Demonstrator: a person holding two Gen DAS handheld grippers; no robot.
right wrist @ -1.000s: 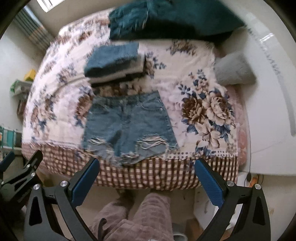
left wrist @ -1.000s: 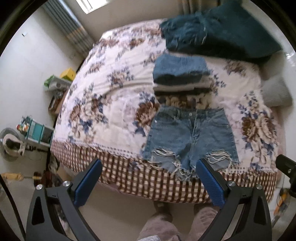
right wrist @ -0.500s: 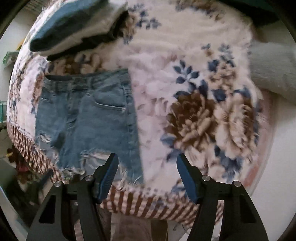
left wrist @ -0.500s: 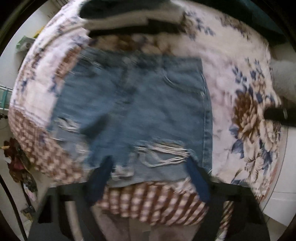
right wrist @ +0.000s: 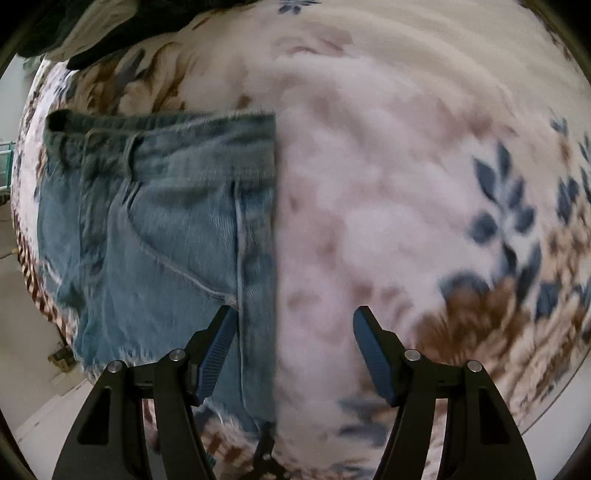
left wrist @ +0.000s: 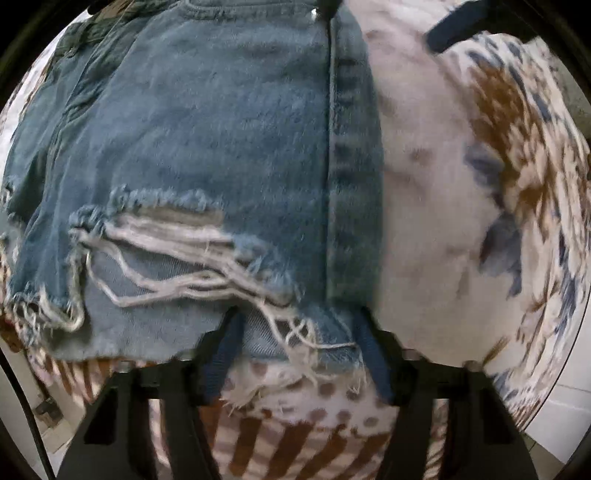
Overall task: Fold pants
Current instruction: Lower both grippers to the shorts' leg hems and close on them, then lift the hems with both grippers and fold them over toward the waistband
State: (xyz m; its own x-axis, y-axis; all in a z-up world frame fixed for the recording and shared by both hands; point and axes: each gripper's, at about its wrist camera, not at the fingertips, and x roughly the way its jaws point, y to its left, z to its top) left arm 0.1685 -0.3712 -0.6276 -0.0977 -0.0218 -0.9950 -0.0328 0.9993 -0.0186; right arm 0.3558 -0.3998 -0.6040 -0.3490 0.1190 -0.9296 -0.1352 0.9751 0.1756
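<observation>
Ripped blue denim shorts (left wrist: 207,155) lie flat on the floral blanket (left wrist: 443,192) at the bed's near edge. My left gripper (left wrist: 299,354) is open, low over the frayed hem of the right leg, its fingers either side of the hem corner. In the right wrist view the shorts (right wrist: 166,236) fill the left half, waistband at the top. My right gripper (right wrist: 293,350) is open and straddles the shorts' right side seam, left finger (right wrist: 218,347) over the denim, right finger over the blanket (right wrist: 406,184). The right gripper's tip (left wrist: 454,22) shows at the top of the left wrist view.
A stack of folded clothes (right wrist: 96,26) lies just beyond the waistband. The blanket's checkered border (left wrist: 295,443) hangs over the bed's front edge. Floor shows at lower left (right wrist: 33,362).
Both grippers have dropped from standing height down close to the shorts. The left has gone to the hem, the right to the side seam. Both have narrowed but stay open.
</observation>
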